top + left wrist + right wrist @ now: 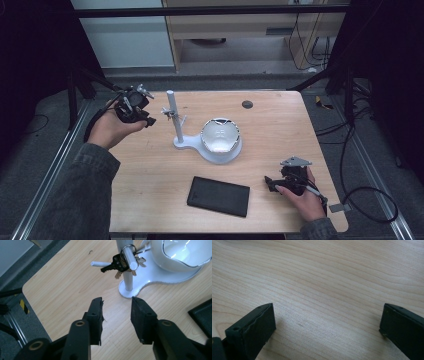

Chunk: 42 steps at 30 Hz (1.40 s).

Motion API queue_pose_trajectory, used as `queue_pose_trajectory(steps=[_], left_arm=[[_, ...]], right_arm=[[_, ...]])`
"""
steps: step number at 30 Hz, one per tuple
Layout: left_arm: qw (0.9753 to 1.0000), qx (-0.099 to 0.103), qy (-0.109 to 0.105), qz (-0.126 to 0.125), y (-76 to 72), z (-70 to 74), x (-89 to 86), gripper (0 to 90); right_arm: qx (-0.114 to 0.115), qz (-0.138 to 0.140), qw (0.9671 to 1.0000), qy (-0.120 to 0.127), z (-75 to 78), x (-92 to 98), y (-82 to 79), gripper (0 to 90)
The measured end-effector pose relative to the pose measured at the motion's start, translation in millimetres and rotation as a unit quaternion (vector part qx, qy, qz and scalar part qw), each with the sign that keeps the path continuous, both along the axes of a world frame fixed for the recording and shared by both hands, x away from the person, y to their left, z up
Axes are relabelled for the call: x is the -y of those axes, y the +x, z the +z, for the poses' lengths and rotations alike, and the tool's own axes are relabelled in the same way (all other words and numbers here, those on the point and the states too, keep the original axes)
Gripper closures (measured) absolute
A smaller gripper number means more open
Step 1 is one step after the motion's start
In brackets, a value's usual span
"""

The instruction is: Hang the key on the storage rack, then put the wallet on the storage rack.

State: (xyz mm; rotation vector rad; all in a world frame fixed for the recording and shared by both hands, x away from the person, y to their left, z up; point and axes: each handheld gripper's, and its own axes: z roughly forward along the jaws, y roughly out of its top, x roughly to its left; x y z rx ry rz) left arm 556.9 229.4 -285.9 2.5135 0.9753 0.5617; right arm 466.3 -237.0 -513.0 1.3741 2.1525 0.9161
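Note:
A white stand [176, 122] with an upright post and side pegs rises from the middle of the wooden table [150, 165]. A bunch of keys [121, 263] hangs on one peg by its ring. The stand's base carries a white bowl [220, 136] with a shiny rim. My left gripper [149, 121] hovers left of the post, open and empty, its jaws pointing toward the keys [170, 115]. My right gripper [268, 182] rests low at the table's front right, open wide over bare wood [324, 290].
A flat black case [218, 196] lies near the front edge, between the two hands. A small dark disc [247, 104] sits at the back of the table. Cables [370, 200] trail off the right side.

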Motion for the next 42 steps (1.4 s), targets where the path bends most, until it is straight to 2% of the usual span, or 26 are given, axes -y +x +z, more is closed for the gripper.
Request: queue_pose_trajectory(steps=[2,7,10,11,12,16,18,20,21,22,26,28,30,31,32,33,35,37,39,40,42], left_arm=[[1.0,0.001,-0.002,-0.002,-2.9,-2.8,-0.6,59.0],[0.9999,0.008,-0.005,-0.005,-18.0,-21.4,-1.4,45.9],[0.9998,0.01,-0.01,-0.01,-29.3,-38.5,-0.3,37.3],[0.9998,0.01,-0.01,-0.01,-29.3,-38.5,-0.3,33.8],[0.9997,0.012,-0.015,-0.013,-35.1,-49.6,1.3,30.3],[0.9995,0.003,-0.025,-0.02,-42.9,-68.5,4.8,22.6],[0.9994,0.001,-0.029,-0.018,-44.3,-73.6,5.4,14.9],[0.9993,-0.002,-0.032,-0.016,-46.1,-80.1,6.1,12.8],[0.9989,-0.004,-0.042,-0.022,-48.2,-85.9,6.7,9.7],[0.9989,-0.004,-0.042,-0.022,-48.2,-85.9,6.7,8.4],[0.9976,-0.002,-0.06,-0.036,-56.7,-96.3,8.7,6.8],[0.9963,0.01,-0.075,-0.04,-64.2,-102.3,12.3,7.1],[0.9954,0.015,-0.082,-0.049,-71.7,-110.6,18.4,7.8],[0.9952,0.016,-0.081,-0.052,-74.0,-114.5,21.0,8.6],[0.9952,0.015,-0.077,-0.057,-79.7,-126.1,28.2,10.1],[0.9952,0.015,-0.077,-0.057,-79.7,-126.1,28.2,11.4],[0.9951,0.014,-0.078,-0.06,-84.9,-138.5,34.4,11.8],[0.9951,0.004,-0.065,-0.074,-87.5,-146.2,38.9,14.6],[0.9951,0.01,-0.072,-0.067,-91.8,-148.0,39.3,16.2],[0.9938,0.007,-0.085,-0.071,-97.8,-151.6,39.8,18.4],[0.9936,0.006,-0.086,-0.072,-101.8,-154.9,40.5,18.8]], right_arm=[[0.0,0.0,1.0,0.0,0.0,0.0,0.0,0.4],[0.0,0.0,1.0,0.001,0.1,-0.1,0.0,0.3],[0.0,0.0,1.0,0.0,0.0,0.0,0.0,0.4],[0.0,0.0,1.0,0.0,0.0,0.0,0.0,0.4],[0.0,0.0,1.0,0.001,0.1,0.0,0.0,0.3],[0.0,0.0,1.0,0.0,0.0,0.0,-0.1,0.3],[-0.001,-0.002,1.0,0.0,0.1,-0.1,-0.5,0.3],[0.0,-0.002,1.0,0.0,0.1,-0.1,-0.6,0.3],[0.0,-0.002,1.0,0.0,0.1,-0.1,-0.6,0.3],[0.0,-0.002,1.0,0.0,0.1,-0.1,-0.6,0.3],[0.0,-0.002,1.0,0.0,0.1,-0.1,-0.6,0.3],[-0.001,-0.002,1.0,0.0,0.1,-0.1,-0.6,0.3],[-0.001,-0.002,1.0,0.0,0.1,-0.1,-0.5,0.3],[-0.001,-0.002,1.0,0.0,0.1,-0.1,-0.6,0.3],[-0.001,-0.003,1.0,0.001,0.2,-0.1,-0.8,0.4],[-0.001,-0.003,1.0,0.001,0.2,-0.1,-0.8,0.4],[0.001,-0.002,1.0,-0.002,0.2,0.2,-1.1,0.9],[-0.001,-0.001,1.0,-0.003,1.3,0.4,-1.6,3.8],[0.001,0.002,1.0,-0.01,3.9,0.2,-2.4,5.8],[0.012,0.001,0.9999,-0.005,7.6,-0.3,-4.7,6.9],[0.016,0.002,0.9999,-0.002,10.0,-0.2,-6.4,7.4]])
